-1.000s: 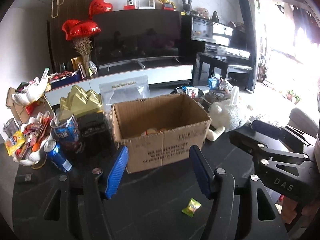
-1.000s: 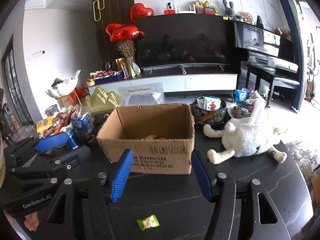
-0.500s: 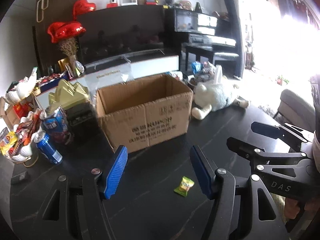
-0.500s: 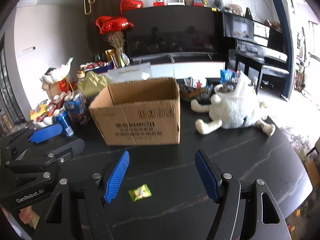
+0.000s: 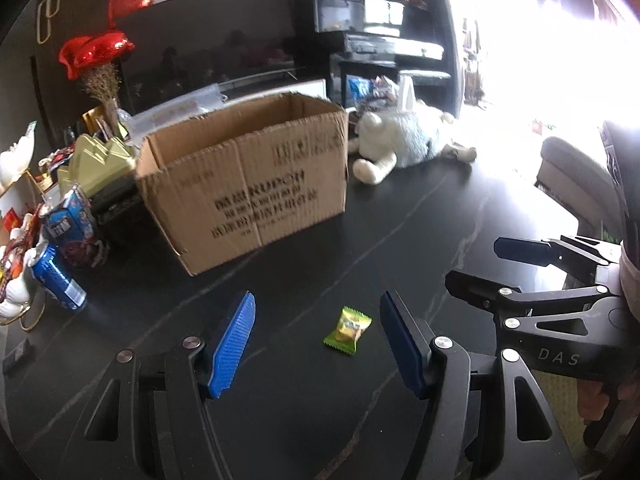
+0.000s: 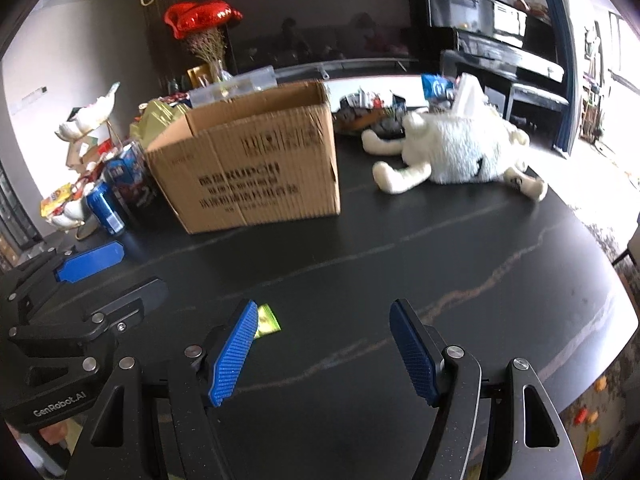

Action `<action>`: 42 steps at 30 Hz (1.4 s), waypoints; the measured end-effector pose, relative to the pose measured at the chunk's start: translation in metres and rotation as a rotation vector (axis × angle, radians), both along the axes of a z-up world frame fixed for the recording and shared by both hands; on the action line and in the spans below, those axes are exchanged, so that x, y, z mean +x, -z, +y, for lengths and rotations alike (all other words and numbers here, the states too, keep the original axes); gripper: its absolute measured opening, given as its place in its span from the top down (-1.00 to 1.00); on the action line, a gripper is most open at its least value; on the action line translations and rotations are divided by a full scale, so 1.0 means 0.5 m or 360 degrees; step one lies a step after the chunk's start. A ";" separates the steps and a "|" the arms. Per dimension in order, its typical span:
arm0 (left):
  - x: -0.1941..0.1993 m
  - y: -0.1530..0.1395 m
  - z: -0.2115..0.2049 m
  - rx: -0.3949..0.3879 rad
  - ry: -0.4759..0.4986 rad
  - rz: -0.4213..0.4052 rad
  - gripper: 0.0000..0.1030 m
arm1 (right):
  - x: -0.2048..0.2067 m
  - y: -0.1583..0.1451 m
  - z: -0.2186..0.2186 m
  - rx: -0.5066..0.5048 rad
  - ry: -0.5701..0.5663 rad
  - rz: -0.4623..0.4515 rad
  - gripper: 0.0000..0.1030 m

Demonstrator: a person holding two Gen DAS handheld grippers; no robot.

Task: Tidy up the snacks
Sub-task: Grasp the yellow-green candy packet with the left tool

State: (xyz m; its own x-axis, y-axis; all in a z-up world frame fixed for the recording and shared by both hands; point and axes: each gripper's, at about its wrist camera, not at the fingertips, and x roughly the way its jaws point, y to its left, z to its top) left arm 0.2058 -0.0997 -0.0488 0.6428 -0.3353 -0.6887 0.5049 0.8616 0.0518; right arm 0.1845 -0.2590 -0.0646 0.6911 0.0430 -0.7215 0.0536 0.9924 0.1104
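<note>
A small green-and-yellow wrapped candy (image 5: 347, 330) lies on the black table, between the open blue pads of my left gripper (image 5: 318, 322) and a little beyond them. An open cardboard box (image 5: 248, 184) stands further back. In the right wrist view the candy (image 6: 269, 319) is half hidden behind the left pad of my right gripper (image 6: 322, 330), which is open and empty. The box (image 6: 256, 160) stands behind it. The right gripper also shows at the right of the left wrist view (image 5: 516, 264), and the left gripper shows at the left of the right wrist view (image 6: 116, 272).
A white plush toy (image 6: 456, 152) lies right of the box. Blue cans (image 5: 58, 280), snack packs and a gold box (image 5: 96, 160) crowd the left of the table. A dish of snacks (image 6: 368, 108) sits behind the box. The table's right edge (image 6: 624, 300) is near.
Both grippers have pulled back and dropped lower toward the table. The box looks farther off and the candy now lies between the left gripper's pads. Both stay open.
</note>
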 end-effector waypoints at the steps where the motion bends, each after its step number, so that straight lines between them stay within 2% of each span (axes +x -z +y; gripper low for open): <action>1: 0.000 0.009 -0.002 0.0008 0.0016 0.0006 -0.24 | -0.002 0.010 -0.002 0.0004 0.0006 0.0018 -0.35; 12: 0.029 0.090 -0.017 0.0006 0.0122 0.0137 -0.19 | 0.001 0.091 -0.005 0.0025 0.0027 0.0178 -0.35; 20: 0.058 0.137 -0.039 0.0021 0.0163 0.0232 -0.13 | 0.014 0.118 -0.013 0.0046 0.0073 0.0235 -0.35; 31: 0.080 0.174 -0.058 0.0067 0.0179 0.0277 0.02 | 0.028 0.138 -0.023 0.0035 0.0127 0.0274 -0.35; 35: 0.083 0.181 -0.061 0.0071 0.0162 0.0285 0.13 | 0.030 0.140 -0.022 0.0033 0.0133 0.0279 -0.35; 42: 0.084 0.194 -0.067 0.0081 0.0159 0.0323 0.44 | 0.033 0.144 -0.022 0.0038 0.0136 0.0289 -0.35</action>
